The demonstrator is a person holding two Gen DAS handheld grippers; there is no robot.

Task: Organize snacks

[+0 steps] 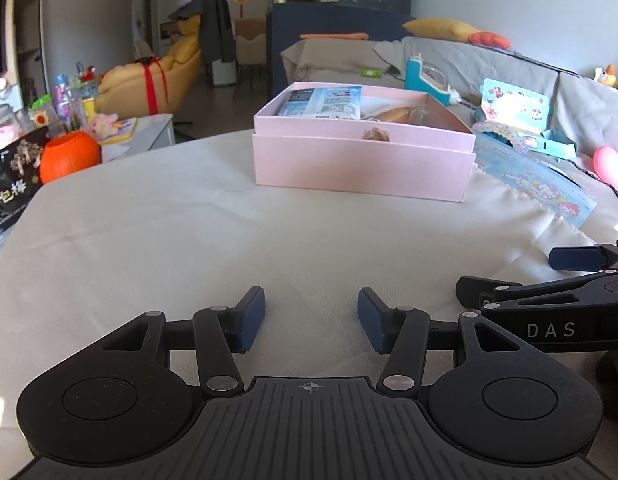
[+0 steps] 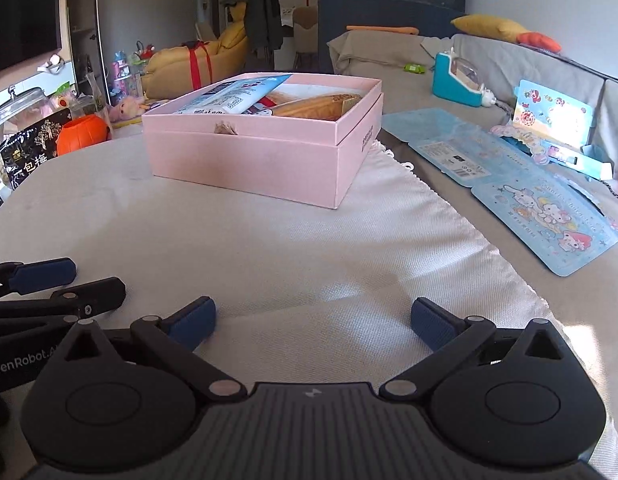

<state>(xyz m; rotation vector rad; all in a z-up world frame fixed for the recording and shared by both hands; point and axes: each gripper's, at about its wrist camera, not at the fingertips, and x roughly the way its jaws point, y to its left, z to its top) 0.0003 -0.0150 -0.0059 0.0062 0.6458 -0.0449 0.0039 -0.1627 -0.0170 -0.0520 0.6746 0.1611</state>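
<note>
Two snack packets (image 2: 237, 94) lie in the pink box (image 2: 265, 152); left gripper (image 1: 311, 316) half-wide, right gripper (image 2: 313, 320) wide, both empty.

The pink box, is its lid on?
No, the pink box is open on top, and a blue-and-white packet and a brown snack show inside it.

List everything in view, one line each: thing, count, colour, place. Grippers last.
box: one, pink, open, on the cloth ahead
snack packets: a blue-white pouch and a tan wrapper at least, inside the box
cloth: one, off-white, covering the table
black snack bag: one, far left edge
pumpkin pot: one, orange, left
cartoon packaging: several pieces, light blue, right
left gripper: one, black, blue pads, open, empty
right gripper: one, same, open wide, empty
</note>
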